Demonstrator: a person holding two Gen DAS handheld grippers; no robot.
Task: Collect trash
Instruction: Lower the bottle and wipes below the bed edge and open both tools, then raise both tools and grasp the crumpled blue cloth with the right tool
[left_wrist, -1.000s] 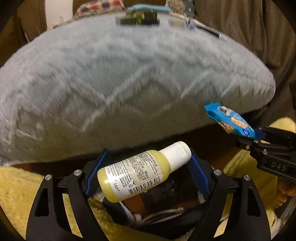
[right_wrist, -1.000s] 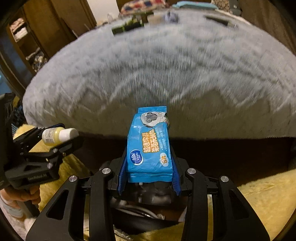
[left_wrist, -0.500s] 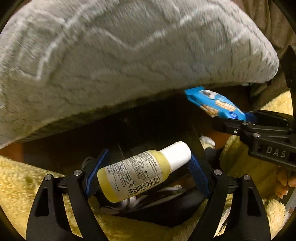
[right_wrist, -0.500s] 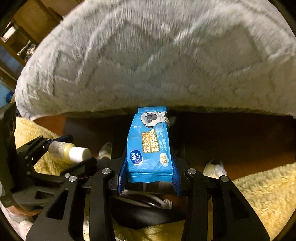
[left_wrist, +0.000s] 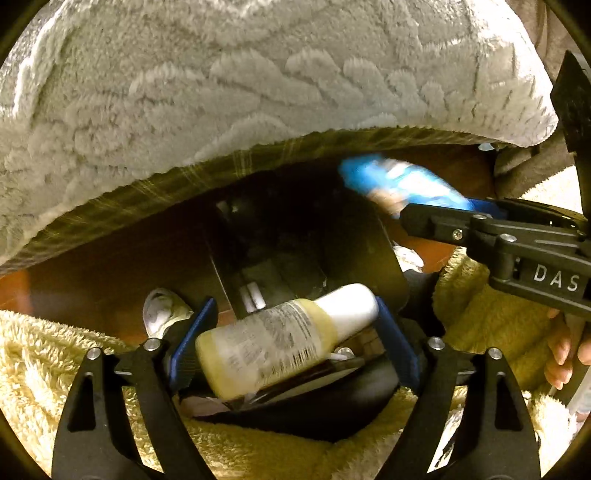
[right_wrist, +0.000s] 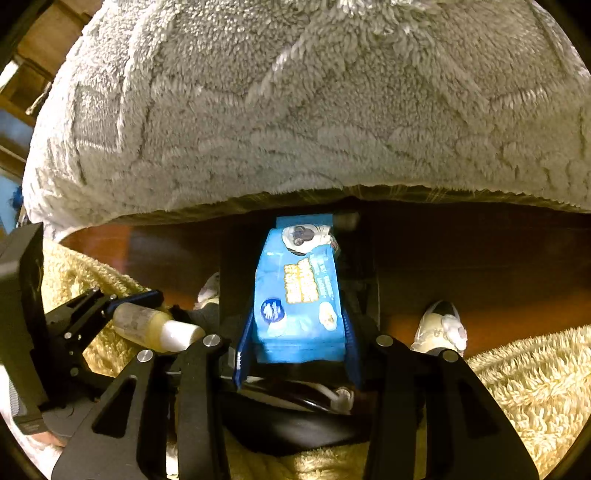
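A small yellow bottle (left_wrist: 273, 347) with a white cap lies across my left gripper (left_wrist: 291, 321). Its jaws are opening, and the bottle looks blurred and tilted, loose between the blue pads. My right gripper (right_wrist: 295, 332) is opening too, and the blue wipes pack (right_wrist: 299, 291) stands blurred between its spread pads. Both grippers point down over a black bin (left_wrist: 373, 236), whose dark mouth (right_wrist: 232, 266) sits behind the pack. The right gripper (left_wrist: 436, 210) and the pack (left_wrist: 402, 184) appear at the right of the left wrist view. The left gripper (right_wrist: 136, 306) and bottle (right_wrist: 147, 325) show at the right wrist view's left.
A grey fluffy blanket (left_wrist: 258, 92) overhangs the bin from above. Yellow fleece (right_wrist: 524, 373) covers the person's legs on both sides of the bin. Slippers (right_wrist: 439, 328) rest on the brown floor (right_wrist: 480, 266). A hand (left_wrist: 565, 354) holds the right gripper's handle.
Both grippers have sunk and tipped down from the blanket's top to the black bin. Both sets of jaws have spread, and the bottle and the pack have gone blurred and loose.
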